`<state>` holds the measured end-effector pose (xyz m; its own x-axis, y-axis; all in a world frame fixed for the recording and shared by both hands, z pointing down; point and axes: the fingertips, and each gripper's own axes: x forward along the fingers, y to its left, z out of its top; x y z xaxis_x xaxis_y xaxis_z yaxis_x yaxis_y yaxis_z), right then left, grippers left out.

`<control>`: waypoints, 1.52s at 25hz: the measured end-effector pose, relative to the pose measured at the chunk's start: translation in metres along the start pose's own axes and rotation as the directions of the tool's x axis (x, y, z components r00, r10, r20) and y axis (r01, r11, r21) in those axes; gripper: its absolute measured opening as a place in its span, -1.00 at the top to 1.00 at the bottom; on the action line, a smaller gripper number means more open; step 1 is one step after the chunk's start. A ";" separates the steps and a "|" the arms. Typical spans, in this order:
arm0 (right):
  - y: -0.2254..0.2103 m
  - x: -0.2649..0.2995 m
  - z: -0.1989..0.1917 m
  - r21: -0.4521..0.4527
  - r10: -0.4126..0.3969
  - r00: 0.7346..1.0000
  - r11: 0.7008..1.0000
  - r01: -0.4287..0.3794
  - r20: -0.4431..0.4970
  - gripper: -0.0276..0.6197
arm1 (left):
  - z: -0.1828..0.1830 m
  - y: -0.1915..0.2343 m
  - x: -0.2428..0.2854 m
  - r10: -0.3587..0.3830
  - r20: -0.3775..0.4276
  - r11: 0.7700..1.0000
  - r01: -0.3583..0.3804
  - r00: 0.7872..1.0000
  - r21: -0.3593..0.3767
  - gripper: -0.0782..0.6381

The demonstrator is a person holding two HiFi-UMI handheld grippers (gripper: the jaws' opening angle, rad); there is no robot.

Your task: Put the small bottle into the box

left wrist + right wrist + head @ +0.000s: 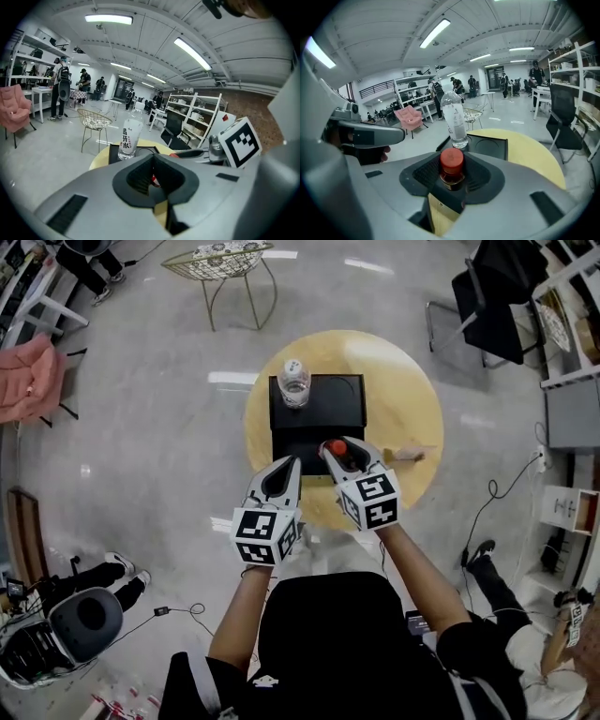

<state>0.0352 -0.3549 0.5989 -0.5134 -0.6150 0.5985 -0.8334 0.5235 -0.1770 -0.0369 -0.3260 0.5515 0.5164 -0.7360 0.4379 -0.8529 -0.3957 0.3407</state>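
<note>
Carry step under way, by the look of it; right gripper [345, 457] is pinching the small bottle [452, 165] just below its red cap, holding it upright over the near edge of the black box [323, 418] on the round table [412, 390]; bottle not yet inside. Left gripper [279, 482] is hanging just beside, jaws pressed together, nothing between them. Clear water bottle [293, 382] is standing at the box's far left corner. Next move likely calls for carrying forward, lowering into a free recess, then spreading the jaws while keeping clear of the water bottle.
</note>
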 end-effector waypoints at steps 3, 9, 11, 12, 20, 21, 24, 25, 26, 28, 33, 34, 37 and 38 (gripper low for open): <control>-0.005 0.014 -0.012 -0.016 0.011 0.999 1.000 -0.012 -0.037 0.48 | -0.009 0.008 0.011 0.022 -0.018 0.999 -0.022 1.000 -0.027 0.75; -0.009 0.040 -0.038 -0.051 0.029 0.994 0.998 -0.034 -0.104 0.48 | -0.024 0.017 0.022 0.044 -0.045 0.998 -0.046 0.998 -0.051 0.75; -0.011 0.047 -0.042 -0.057 0.029 0.993 0.998 -0.035 -0.110 0.48 | -0.030 0.019 0.027 0.045 -0.059 0.998 -0.048 0.997 -0.050 0.75; -0.011 0.050 -0.043 -0.060 0.028 0.993 0.998 -0.035 -0.113 0.48 | -0.032 0.020 0.029 0.046 -0.066 0.998 -0.049 0.997 -0.050 0.75; -0.010 0.066 -0.054 -0.079 0.046 0.990 0.995 -0.057 -0.137 0.48 | -0.050 0.024 0.038 0.053 -0.109 0.996 -0.061 0.993 -0.064 0.75; -0.010 0.066 -0.056 -0.079 0.048 0.989 0.995 -0.059 -0.139 0.48 | -0.052 0.023 0.039 0.054 -0.112 0.996 -0.062 0.992 -0.067 0.75; -0.014 0.069 -0.057 -0.085 0.048 0.990 0.995 -0.060 -0.134 0.48 | -0.055 0.024 0.042 0.060 -0.107 0.993 -0.070 0.992 -0.093 0.75; -0.013 0.070 -0.058 -0.086 0.050 0.990 0.994 -0.062 -0.134 0.48 | -0.054 0.025 0.042 0.063 -0.105 0.992 -0.073 0.993 -0.101 0.75; -0.012 0.071 -0.058 -0.087 0.053 0.989 0.994 -0.065 -0.136 0.48 | -0.054 0.027 0.042 0.067 -0.103 0.991 -0.077 0.992 -0.105 0.75; -0.010 0.072 -0.061 -0.095 0.058 0.988 0.993 -0.072 -0.145 0.48 | -0.053 0.029 0.042 0.073 -0.102 0.991 -0.084 0.992 -0.102 0.75; -0.010 0.076 -0.067 -0.114 0.063 0.987 0.990 -0.080 -0.151 0.48 | -0.058 0.034 0.045 0.083 -0.112 0.991 -0.094 0.990 -0.096 0.75; -0.009 0.077 -0.067 -0.119 0.063 0.987 0.990 -0.081 -0.148 0.48 | -0.060 0.035 0.045 0.085 -0.115 0.991 -0.096 0.990 -0.098 0.75; -0.007 0.079 -0.067 -0.140 0.061 0.987 0.987 -0.082 -0.147 0.48 | -0.063 0.037 0.045 0.086 -0.121 0.990 -0.098 0.989 -0.103 0.75; -0.006 0.079 -0.067 -0.143 0.060 0.987 0.986 -0.081 -0.147 0.48 | -0.063 0.037 0.045 0.085 -0.121 0.990 -0.098 0.989 -0.105 0.75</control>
<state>0.0136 -0.3671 0.6997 -0.5265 -0.4891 0.6954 -0.7513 0.6505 -0.1113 -0.0404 -0.3393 0.6368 0.4476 -0.6948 0.5629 -0.8865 -0.2622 0.3813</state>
